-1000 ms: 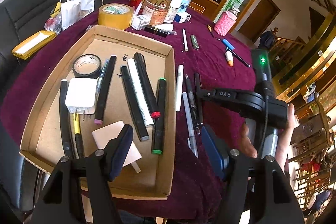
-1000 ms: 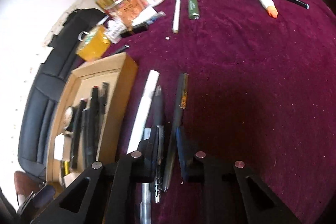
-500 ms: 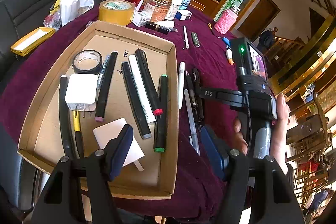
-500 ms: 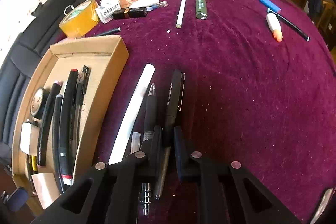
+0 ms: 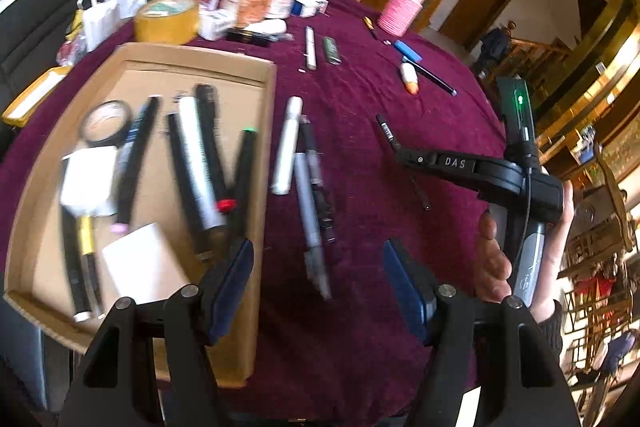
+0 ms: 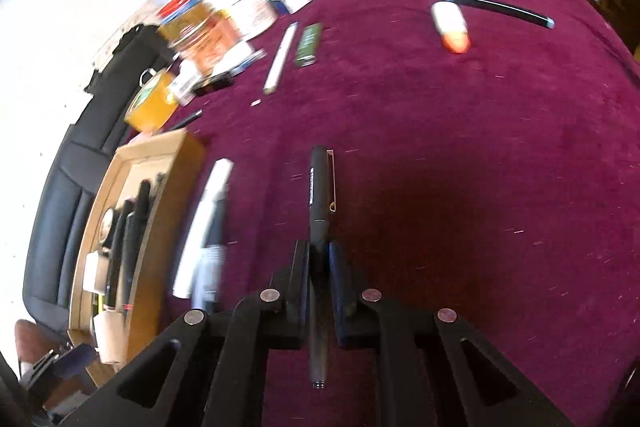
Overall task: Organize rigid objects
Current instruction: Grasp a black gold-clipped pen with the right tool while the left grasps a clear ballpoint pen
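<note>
Lifted clear of the pair of pens it had lain beside a second before, the black clip pen (image 6: 319, 195) now sat clenched between the pads of the right gripper (image 6: 319, 267), its barrel running straight out ahead and its gold-edged clip on the right side. In the left wrist view that pen (image 5: 386, 129) hung above the cloth, well apart from the pens left behind.

Largest was the round table under a plush burgundy cloth (image 5: 360, 99), flecked with lint. On its left stood a shallow corrugated cardboard tray (image 5: 268, 131), rectangular and raw-edged, holding long black markers, a white-barrelled marker (image 5: 196, 155), a roll of black tape (image 5: 105, 119) and a white charger block (image 5: 89, 181). A roll of tan packing tape (image 5: 168, 19) sat just beyond the tray. Beside the tray's right wall lay a white pen (image 5: 287, 147), a grey pen (image 5: 308, 203) and a black pen (image 5: 318, 179), close together.

The left gripper (image 5: 318, 279) hovered over them with blue-padded fingers (image 5: 236, 267) spread wide, grasping nothing. On the right gripper's arm, "DAS" (image 5: 455, 161) could be read. Printing on the clip pen was too small to read.
</note>
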Demonstrator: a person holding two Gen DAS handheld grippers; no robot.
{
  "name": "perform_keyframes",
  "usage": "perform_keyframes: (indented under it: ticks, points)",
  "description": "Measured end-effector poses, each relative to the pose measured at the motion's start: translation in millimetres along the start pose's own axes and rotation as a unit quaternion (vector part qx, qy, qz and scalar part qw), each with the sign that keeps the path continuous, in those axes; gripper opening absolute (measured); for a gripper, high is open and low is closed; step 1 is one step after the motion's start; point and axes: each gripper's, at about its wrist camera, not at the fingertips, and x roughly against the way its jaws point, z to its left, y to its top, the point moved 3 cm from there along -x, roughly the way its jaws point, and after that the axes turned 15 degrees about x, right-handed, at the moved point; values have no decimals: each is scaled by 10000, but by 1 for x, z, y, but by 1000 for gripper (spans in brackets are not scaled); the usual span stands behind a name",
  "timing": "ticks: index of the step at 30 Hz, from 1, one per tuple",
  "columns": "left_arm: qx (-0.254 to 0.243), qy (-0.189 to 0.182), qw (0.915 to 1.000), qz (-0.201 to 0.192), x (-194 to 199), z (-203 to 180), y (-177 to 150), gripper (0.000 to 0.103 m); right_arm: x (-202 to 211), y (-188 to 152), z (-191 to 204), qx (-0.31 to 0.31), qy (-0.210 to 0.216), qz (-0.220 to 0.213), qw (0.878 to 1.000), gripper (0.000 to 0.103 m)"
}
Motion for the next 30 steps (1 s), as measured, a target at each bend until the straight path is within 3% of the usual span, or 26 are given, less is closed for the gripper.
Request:
perform_keyframes:
  ticks: [7, 14, 23, 28, 30]
  points:
    - [-14, 105, 9996, 266, -39, -30, 21, 65, -6, -14, -27, -136, 280, -177, 9994, 9]
    - [385, 342, 9967, 620, -79, -31, 43, 49, -7, -16, -31, -272, 413, -173, 9986, 9]
    - [306, 860, 9937, 653, -107, -34, 48, 32, -7, -17, -36, -492, 604, -109, 9969, 9]
    - [371, 1011, 9916, 716, -117, -25, 48, 30, -7, -17, -35, -490, 566, -91, 9972, 9]
    - [302, 1140, 9909, 648, -121, -24, 48, 19, -7, -18, -35, -541, 589, -93, 9968, 9]
